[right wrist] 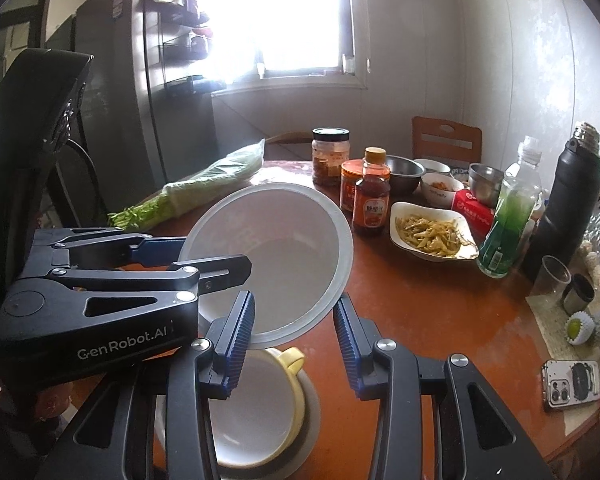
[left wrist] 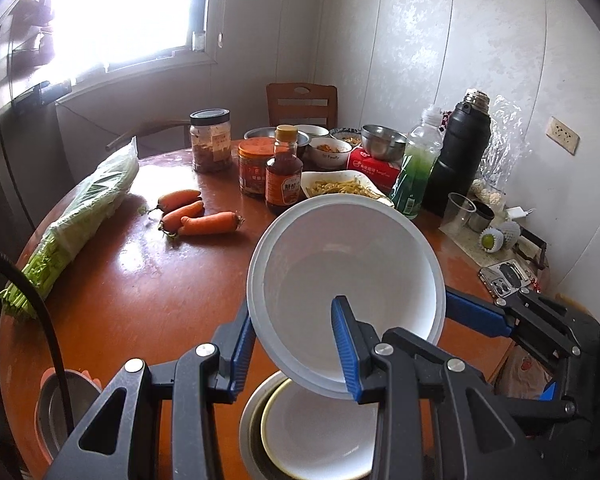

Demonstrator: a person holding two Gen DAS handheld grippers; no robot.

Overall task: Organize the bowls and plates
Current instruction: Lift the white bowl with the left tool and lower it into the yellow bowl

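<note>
Holding, left gripper [left wrist: 292, 312]: we see it clamped on the white bowl [left wrist: 340, 264], one finger inside the wall and one outside, at the near rim.
Task thing: the white bowl is off the table, tilted with its mouth toward us.
Right gripper [right wrist: 294, 298]: its two fingers straddle the white bowl's lower right edge; we cannot tell whether the pads press on it.
Under the white bowl: a yellow-rimmed bowl [left wrist: 320, 432] with a small handle, nested in a grey dish [left wrist: 249, 424], both on the round wooden table [left wrist: 140, 280].
Near left of the white bowl: a steel bowl [left wrist: 60, 412] at the table's edge.
Right of the white bowl: a phone [left wrist: 508, 276], lying camera side up.
Left of the white bowl: three carrots [left wrist: 196, 216], and further left a bag of celery [left wrist: 80, 216].
Just behind the white bowl: a white dish of shredded food [left wrist: 340, 188], a brown sauce bottle [left wrist: 284, 176] and a green drink bottle [left wrist: 416, 168].
Further behind the white bowl: a red-lidded jar [left wrist: 254, 166], a black-lidded jar [left wrist: 210, 140], steel and white bowls [left wrist: 382, 140] and a black flask [left wrist: 460, 152].
Farthest behind the white bowl: a wooden chair [left wrist: 302, 102] against the wall.
</note>
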